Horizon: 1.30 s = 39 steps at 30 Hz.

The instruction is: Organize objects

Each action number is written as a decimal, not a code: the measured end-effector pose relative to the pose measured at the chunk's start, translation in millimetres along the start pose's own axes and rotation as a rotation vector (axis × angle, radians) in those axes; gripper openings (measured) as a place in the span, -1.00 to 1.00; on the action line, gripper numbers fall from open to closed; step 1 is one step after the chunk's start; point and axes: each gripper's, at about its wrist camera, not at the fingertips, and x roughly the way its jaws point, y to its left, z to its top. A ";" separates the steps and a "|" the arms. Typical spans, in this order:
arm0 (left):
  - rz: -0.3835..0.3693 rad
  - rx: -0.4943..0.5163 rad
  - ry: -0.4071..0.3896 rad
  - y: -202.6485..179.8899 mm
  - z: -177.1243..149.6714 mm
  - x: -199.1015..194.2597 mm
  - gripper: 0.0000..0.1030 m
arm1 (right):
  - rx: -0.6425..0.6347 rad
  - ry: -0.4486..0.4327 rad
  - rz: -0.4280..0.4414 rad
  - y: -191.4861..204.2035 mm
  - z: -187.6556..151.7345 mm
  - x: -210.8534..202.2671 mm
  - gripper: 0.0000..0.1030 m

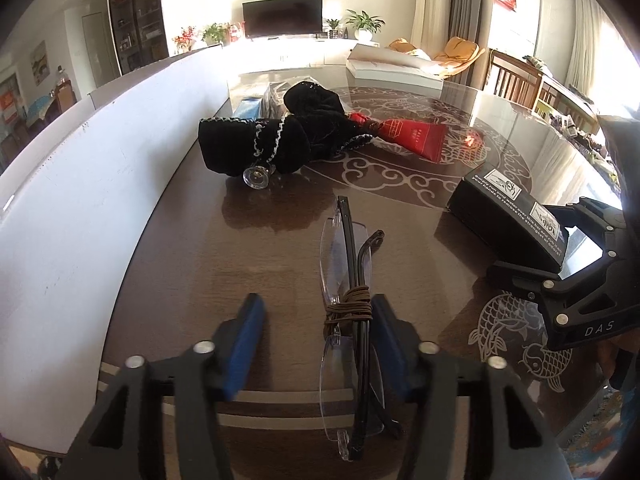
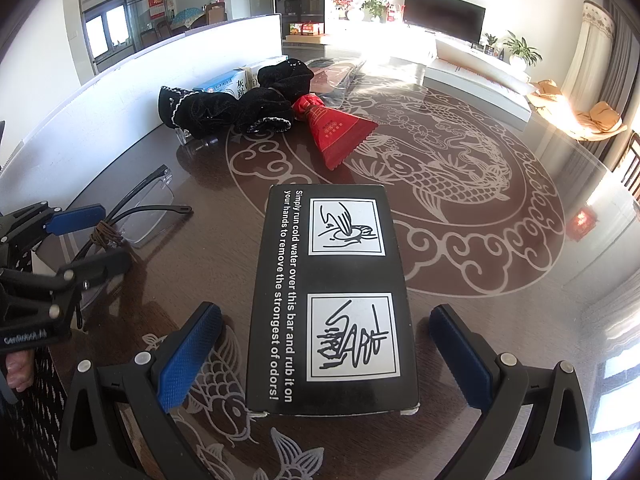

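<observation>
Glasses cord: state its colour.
Brown cord, wound around the folded glasses; clearest in the left wrist view.

Two fisheye views, each from just behind a gripper, looking forward and down along its blue fingers at the dark table (image 1: 280, 208).

Left wrist view: low and close over the folded glasses (image 1: 348, 264), facing the far TV (image 1: 282, 18). Right gripper (image 1: 576, 256) seen at the right edge, by the black box (image 1: 508, 216).

Right wrist view: low and close over the black box (image 2: 332, 292), facing the same far wall (TV (image 2: 444, 12) a bit to the right). Left gripper (image 2: 86, 236) and glasses (image 2: 148, 212) at the left edge.

Shared in both: table middle, black velvet pouch (image 1: 256, 144) (image 2: 224, 110), red bag (image 1: 416, 136) (image 2: 332, 136), white board (image 1: 80, 184) (image 2: 132, 66) on the left.
</observation>
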 end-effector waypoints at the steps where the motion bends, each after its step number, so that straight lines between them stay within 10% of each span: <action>1: -0.008 -0.010 -0.004 2.9 0.7 0.1 -0.72 | 0.000 0.000 0.000 0.0 0.0 0.0 1.00; 27: -0.128 -0.175 -0.118 44.6 -8.7 -30.2 -0.79 | -0.066 0.332 0.035 2.2 47.1 22.4 1.00; 31: -0.135 -0.169 -0.136 43.3 -7.5 -34.4 -0.79 | -0.038 0.309 0.037 -5.0 45.4 11.2 0.15; 39: -0.145 -0.165 -0.165 42.4 -6.9 -42.7 -0.79 | 0.049 0.283 0.075 -13.6 40.9 -7.5 0.15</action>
